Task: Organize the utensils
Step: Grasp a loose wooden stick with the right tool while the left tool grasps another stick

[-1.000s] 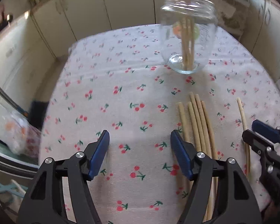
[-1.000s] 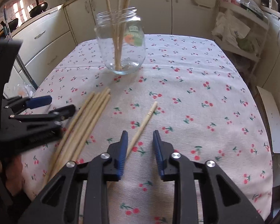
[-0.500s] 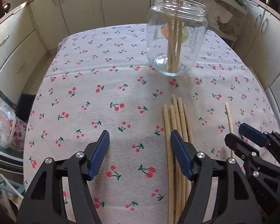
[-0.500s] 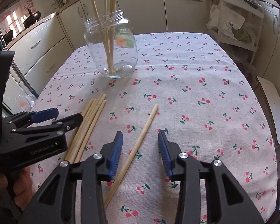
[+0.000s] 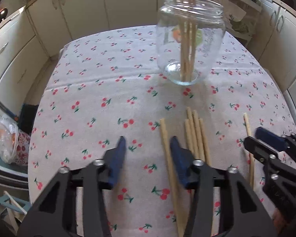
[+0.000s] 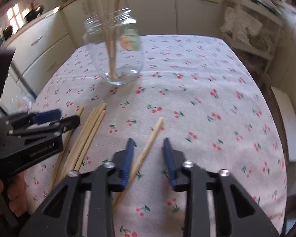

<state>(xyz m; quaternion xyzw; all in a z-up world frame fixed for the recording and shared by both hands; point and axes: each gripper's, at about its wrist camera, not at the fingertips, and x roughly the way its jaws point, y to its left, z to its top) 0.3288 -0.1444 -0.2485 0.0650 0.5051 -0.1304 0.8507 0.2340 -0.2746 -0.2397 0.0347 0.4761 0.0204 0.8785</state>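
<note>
Item: loose chopstick [image 6: 148, 150] flat on table [image 6: 207, 102], between narrowing right tongs [image 6: 147, 158], untouched. Left tongs [image 5: 146, 158], also just closing, straddle outermost chopstick [image 5: 166, 154] of the bundle [image 5: 196, 136]. Jar [image 6: 114, 53] beyond (already holding several). Advice: centre pads, pinch firmly.

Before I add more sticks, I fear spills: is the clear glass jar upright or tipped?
Upright: the clear glass jar stands on its base, mouth up, wooden sticks standing inside.
</note>
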